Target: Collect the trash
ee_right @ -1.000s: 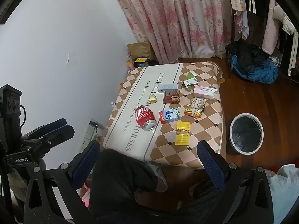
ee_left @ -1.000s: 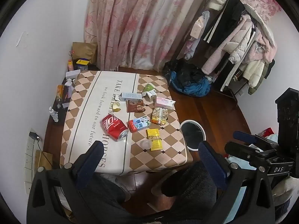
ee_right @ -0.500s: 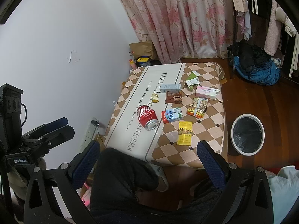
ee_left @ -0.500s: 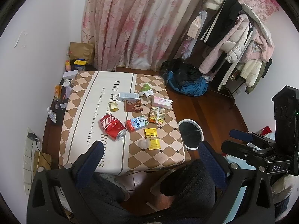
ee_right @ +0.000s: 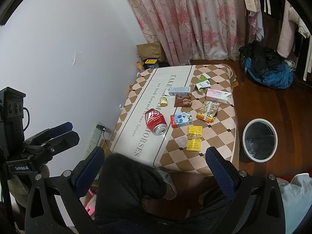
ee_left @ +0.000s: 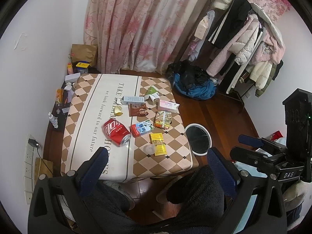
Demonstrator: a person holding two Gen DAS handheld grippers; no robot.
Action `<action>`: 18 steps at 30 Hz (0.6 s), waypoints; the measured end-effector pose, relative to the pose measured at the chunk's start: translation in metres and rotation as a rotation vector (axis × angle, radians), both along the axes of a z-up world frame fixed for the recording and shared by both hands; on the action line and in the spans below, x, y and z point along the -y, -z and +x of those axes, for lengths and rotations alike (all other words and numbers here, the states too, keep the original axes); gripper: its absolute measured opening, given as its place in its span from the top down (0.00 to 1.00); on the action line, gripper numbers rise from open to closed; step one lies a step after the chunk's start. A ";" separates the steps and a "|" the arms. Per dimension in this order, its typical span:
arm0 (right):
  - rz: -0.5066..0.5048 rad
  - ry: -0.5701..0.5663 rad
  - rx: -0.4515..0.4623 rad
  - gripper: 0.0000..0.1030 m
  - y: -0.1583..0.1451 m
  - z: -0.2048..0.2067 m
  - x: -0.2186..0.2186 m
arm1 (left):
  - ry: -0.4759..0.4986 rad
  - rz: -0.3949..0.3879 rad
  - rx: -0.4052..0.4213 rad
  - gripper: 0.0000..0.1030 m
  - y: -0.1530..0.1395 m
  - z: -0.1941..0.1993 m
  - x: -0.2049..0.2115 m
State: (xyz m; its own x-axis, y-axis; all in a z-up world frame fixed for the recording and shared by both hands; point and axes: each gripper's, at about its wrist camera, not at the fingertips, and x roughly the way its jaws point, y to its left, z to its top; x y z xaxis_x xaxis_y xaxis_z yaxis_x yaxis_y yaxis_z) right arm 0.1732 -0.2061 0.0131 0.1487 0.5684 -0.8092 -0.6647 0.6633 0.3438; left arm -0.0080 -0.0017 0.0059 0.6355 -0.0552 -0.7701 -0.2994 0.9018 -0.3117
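Left gripper [ee_left: 156,156], right gripper [ee_right: 155,156]: jaws spread wide, nothing held, both above the person's knees. Table [ee_left: 85,128]: yellow packet [ee_left: 158,144] nearest, long axis running away from the viewer; red can [ee_left: 116,129] on its side, mouth towards the near edge; milk carton [ee_left: 141,128]; farther wrappers, print illegible. Bin [ee_right: 260,139]: floor, right of table.

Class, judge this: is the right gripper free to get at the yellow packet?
Probably yes. The right gripper is open and empty, the yellow packet lies uncovered near the table's front edge, nothing between.
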 end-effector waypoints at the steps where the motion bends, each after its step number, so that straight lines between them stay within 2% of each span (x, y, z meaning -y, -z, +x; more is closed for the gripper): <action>1: -0.001 -0.001 0.001 0.00 0.000 0.000 0.000 | 0.001 -0.002 0.000 0.00 0.000 -0.001 0.001; 18: 0.001 -0.002 0.003 0.00 0.001 -0.001 -0.001 | 0.005 -0.012 0.002 0.00 -0.001 -0.001 0.003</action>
